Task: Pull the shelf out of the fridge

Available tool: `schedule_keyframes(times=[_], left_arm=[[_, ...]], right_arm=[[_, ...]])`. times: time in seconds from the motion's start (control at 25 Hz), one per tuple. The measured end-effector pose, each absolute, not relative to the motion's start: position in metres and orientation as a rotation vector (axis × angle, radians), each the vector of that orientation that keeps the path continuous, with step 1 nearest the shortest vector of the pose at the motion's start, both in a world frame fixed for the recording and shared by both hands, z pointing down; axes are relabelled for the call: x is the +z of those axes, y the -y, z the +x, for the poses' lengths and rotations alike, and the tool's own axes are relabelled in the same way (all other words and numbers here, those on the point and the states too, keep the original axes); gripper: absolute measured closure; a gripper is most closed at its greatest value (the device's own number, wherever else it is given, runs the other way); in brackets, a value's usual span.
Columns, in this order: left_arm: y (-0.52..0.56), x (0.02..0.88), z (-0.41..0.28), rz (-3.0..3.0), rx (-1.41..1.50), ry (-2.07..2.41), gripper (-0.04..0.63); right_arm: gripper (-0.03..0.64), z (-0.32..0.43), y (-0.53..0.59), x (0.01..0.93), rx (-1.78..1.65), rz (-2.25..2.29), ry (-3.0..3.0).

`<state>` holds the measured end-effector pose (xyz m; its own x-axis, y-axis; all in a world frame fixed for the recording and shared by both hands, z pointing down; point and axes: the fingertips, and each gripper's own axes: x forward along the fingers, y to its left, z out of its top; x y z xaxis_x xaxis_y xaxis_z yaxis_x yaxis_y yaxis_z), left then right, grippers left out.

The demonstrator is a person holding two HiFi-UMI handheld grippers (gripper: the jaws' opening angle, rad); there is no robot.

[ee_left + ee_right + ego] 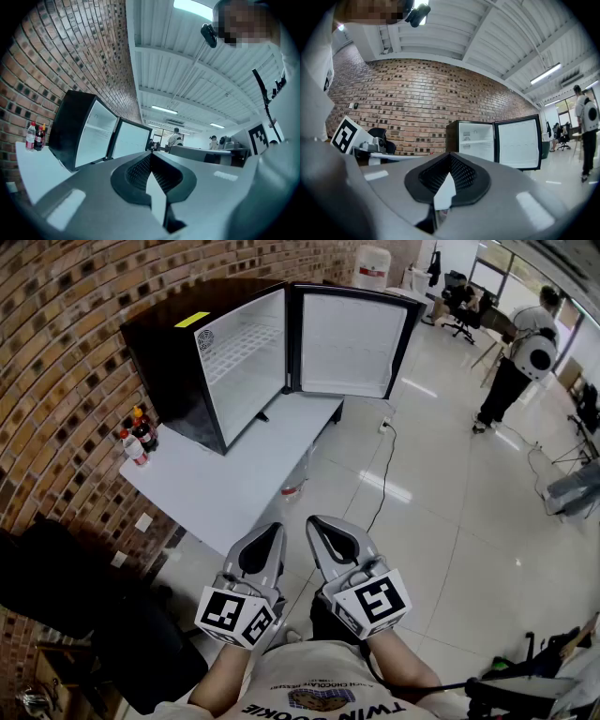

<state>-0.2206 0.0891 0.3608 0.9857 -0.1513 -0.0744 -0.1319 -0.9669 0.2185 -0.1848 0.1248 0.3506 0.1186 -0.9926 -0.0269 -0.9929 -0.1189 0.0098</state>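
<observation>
A small black fridge [178, 362] stands on a white table [220, 493] against the brick wall, its door [352, 343] swung wide open. Inside it, a white wire shelf [242, 341] lies across the upper part. The shelf [477, 141] also shows as a pale line in the right gripper view. My left gripper [275, 531] and right gripper [317, 524] hang side by side close to my body. Both are well short of the table and far from the fridge. Both are shut with nothing between the jaws. The left gripper view shows the fridge [77, 129] at the left.
Several bottles [139, 435] stand on the table left of the fridge. A black cable [382, 474] runs over the glossy floor beside the table. A black chair [66, 587] sits at my left. People [514, 362] stand and sit at the far right.
</observation>
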Motion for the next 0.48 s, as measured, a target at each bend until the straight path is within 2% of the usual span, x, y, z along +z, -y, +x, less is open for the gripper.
schedule_keyframes(times=[0.48], left_arm=[[-0.036,0.365,-0.146,2.916,-0.116,0.249,0.595]], right_arm=[[0.612,-0.104,-0.071,0.356,0.025,-2.310,-2.068]])
